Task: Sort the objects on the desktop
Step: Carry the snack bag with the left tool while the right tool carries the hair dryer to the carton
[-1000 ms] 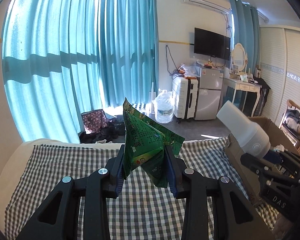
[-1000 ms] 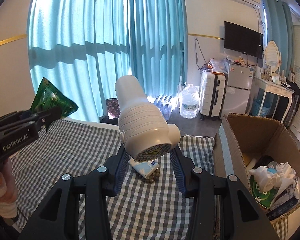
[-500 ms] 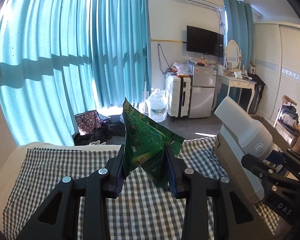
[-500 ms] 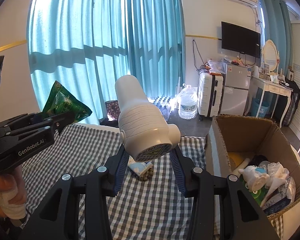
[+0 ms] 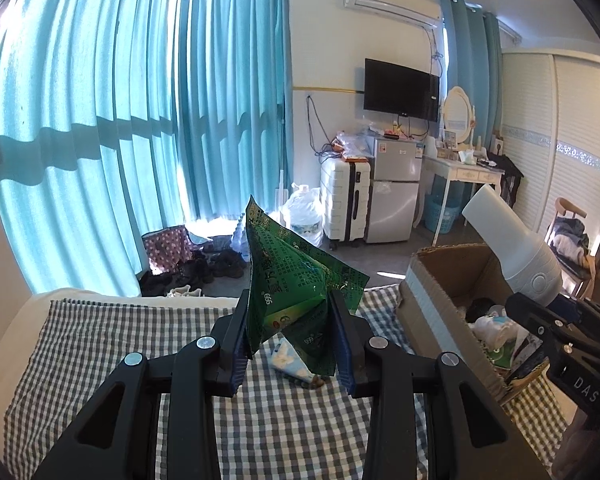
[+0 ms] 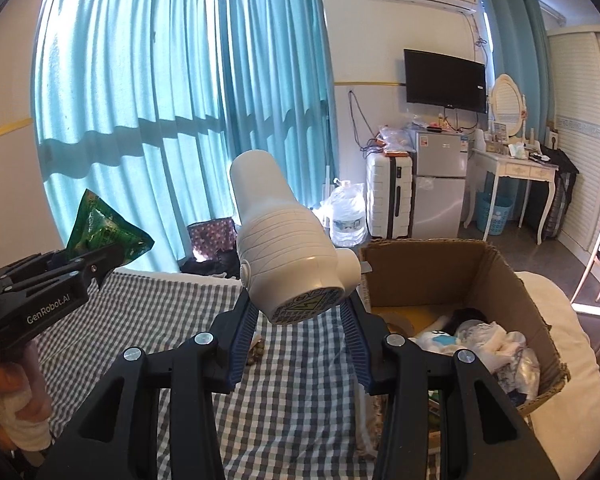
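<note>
My left gripper [image 5: 292, 320] is shut on a green snack packet [image 5: 296, 284] and holds it above the checked cloth [image 5: 100, 344]. It also shows at the left of the right wrist view [image 6: 100, 260], with the packet [image 6: 104, 228] in it. My right gripper [image 6: 300, 320] is shut on a white hair dryer [image 6: 284, 248], nozzle up, held just left of an open cardboard box [image 6: 500, 280]. In the left wrist view the dryer [image 5: 516, 240] hangs over the box [image 5: 432, 300]. A small blue-and-white packet [image 5: 290, 362] lies on the cloth under the left gripper.
The box holds several items, white wrappers among them [image 6: 492, 340]. Small brown beads [image 6: 256, 350] lie on the cloth. Beyond the table are blue curtains [image 6: 160, 100], a suitcase [image 6: 388, 196], a fridge [image 6: 440, 184] and a water jug [image 6: 348, 216].
Both grippers have moved right toward the box, still holding their objects. The dryer is now at the box's left wall, and more of the box interior shows.
</note>
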Demonstrator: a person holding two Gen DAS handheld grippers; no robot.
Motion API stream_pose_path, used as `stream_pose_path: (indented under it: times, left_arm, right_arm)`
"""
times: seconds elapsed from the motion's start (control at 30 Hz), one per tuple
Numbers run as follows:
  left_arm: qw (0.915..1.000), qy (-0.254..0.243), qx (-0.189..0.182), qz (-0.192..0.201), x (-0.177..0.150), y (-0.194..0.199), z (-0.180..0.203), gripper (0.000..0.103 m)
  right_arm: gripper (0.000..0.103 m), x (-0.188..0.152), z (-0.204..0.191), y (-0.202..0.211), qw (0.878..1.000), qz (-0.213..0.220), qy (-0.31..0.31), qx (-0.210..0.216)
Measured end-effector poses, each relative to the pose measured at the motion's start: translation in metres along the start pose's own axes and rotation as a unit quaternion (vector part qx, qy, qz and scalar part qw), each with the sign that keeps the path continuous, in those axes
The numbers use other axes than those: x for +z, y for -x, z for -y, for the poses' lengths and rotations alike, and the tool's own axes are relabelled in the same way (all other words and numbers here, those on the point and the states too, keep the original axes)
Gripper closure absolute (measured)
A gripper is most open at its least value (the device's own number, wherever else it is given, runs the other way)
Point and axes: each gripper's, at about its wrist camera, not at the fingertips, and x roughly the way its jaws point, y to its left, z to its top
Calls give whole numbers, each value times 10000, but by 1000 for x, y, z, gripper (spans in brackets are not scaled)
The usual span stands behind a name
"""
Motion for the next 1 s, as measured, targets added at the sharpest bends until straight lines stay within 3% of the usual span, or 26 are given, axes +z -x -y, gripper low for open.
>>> stream_pose_path:
  times: [0.6,1.0]
  left_arm:
    - [9993,-267,-255,35,19,7,81,67]
    - [9984,-329,-464,-31,26,-14,128,67]
  right_arm:
    - [61,15,62,35,9991,86,-421,38]
    - [61,12,118,45,9971,87,-595,-464]
